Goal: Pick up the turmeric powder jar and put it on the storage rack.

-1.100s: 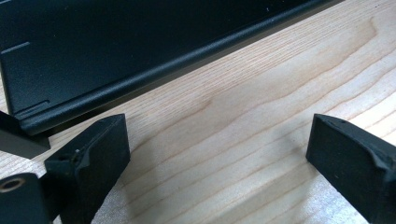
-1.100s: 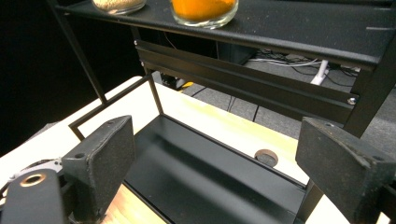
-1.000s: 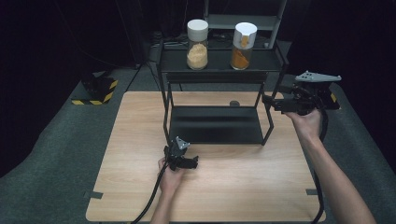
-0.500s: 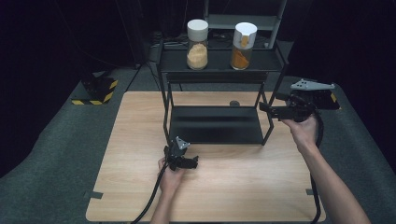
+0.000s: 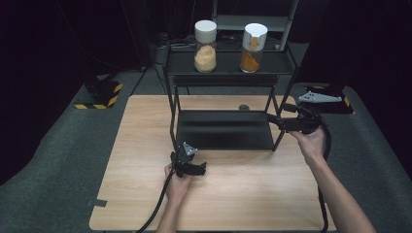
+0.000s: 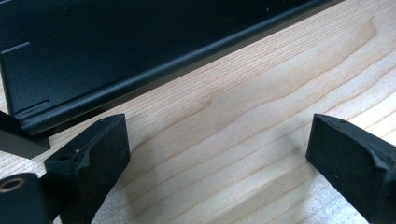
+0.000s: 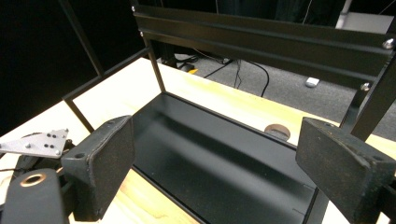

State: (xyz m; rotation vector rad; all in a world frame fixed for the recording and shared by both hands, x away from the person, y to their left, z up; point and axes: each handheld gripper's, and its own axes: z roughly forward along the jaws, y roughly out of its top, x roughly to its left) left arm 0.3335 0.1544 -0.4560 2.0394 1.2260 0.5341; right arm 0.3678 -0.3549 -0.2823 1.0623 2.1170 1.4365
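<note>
I judge the work barely begun: both jars (image 5: pixel 205 40) stand untouched on the rack (image 5: pixel 228 63) at 12 o'clock, while my left gripper (image 5: pixel 194 170) and right gripper (image 5: pixel 272 118) gape empty.

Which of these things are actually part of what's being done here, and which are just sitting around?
Part of the job:
- black rack
- left gripper, open, empty
- right gripper, open, at the rack's right end
- two jars on the top shelf, probably

Just lying about:
- striped block on the floor
- small round disc behind the rack
</note>
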